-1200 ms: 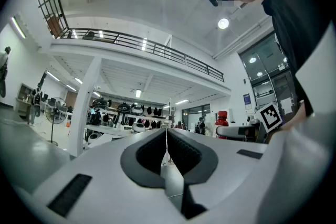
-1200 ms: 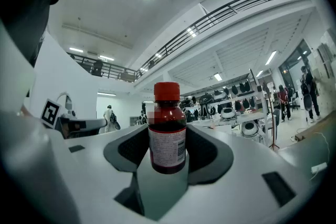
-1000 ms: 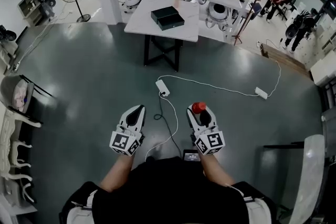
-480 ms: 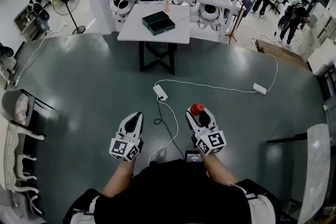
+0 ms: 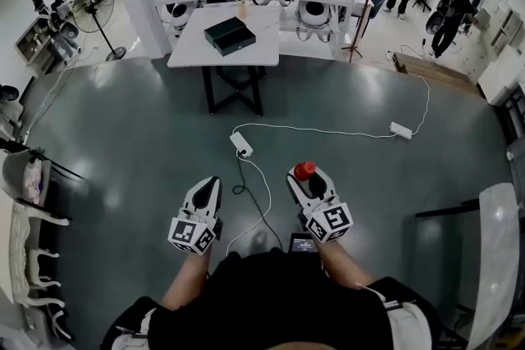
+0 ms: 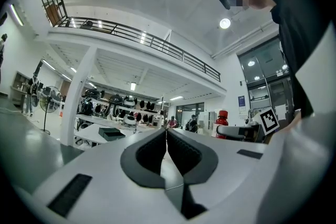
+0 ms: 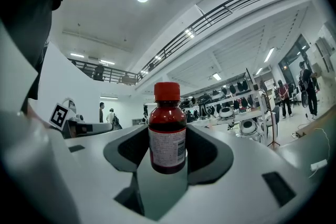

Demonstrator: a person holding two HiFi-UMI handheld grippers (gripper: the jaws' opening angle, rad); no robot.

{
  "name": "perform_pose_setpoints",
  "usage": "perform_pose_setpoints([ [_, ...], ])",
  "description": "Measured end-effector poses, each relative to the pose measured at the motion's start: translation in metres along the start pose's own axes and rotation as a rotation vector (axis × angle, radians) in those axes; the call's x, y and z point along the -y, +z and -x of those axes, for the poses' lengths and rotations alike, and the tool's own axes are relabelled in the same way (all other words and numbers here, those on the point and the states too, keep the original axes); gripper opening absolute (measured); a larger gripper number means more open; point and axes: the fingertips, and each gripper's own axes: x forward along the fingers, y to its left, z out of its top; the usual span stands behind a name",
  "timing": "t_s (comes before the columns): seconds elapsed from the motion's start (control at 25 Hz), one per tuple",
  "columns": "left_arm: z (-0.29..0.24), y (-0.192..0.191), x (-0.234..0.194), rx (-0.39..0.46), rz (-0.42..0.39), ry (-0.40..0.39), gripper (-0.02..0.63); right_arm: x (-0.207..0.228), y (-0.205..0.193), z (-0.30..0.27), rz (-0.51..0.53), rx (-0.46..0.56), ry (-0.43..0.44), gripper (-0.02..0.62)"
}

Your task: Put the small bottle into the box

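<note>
**Bottle gripped, box not yet reached**

Seen from the head view, a person stands on a grey floor (image 5: 123, 135) and holds two grippers low in the frame.

The right gripper (image 5: 305, 176), lower centre-right, has its jaws clamped on the small bottle (image 5: 304, 170). The bottle is dark red with a red cap and a white label, and it stands upright between the pads.

The left gripper (image 5: 212, 181), lower centre-left, has its jaws pressed together with nothing between them.

The box (image 5: 229, 35), dark and flat, sits on a white table (image 5: 193, 53) in the upper centre-left, well apart from both grippers. A white power strip (image 5: 240, 145) and its cable lie on the floor between the person and the table.

The pick-up looks done. What seems left is to carry the bottle to the table, lower it into the box and let go. Whether the box is open cannot be told from this far away.
</note>
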Motion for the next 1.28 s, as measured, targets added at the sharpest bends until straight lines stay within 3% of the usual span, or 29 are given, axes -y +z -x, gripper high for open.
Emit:
perform_pose_setpoints([
  [0.28, -0.01, -0.017, 0.029, -0.033, 0.012, -0.012, 0.021, 0.024, -0.016, 0.028, -0.045, -0.016, -0.02, 0.236],
  [0.64, -0.03, -0.025, 0.021, -0.024, 0.022, 0.004, 0.021, 0.049, -0.023, 0.017, -0.068, -0.017, -0.042, 0.236],
  [0.92, -0.068, -0.027, -0.012, 0.007, 0.031, 0.03, 0.021, 0.076, -0.02, -0.026, -0.055, -0.023, -0.026, 0.236],
  [1.28, -0.136, -0.008, -0.088, 0.041, -0.005, 0.081, 0.021, 0.116, -0.006, -0.135, -0.053, -0.017, 0.04, 0.236],
])
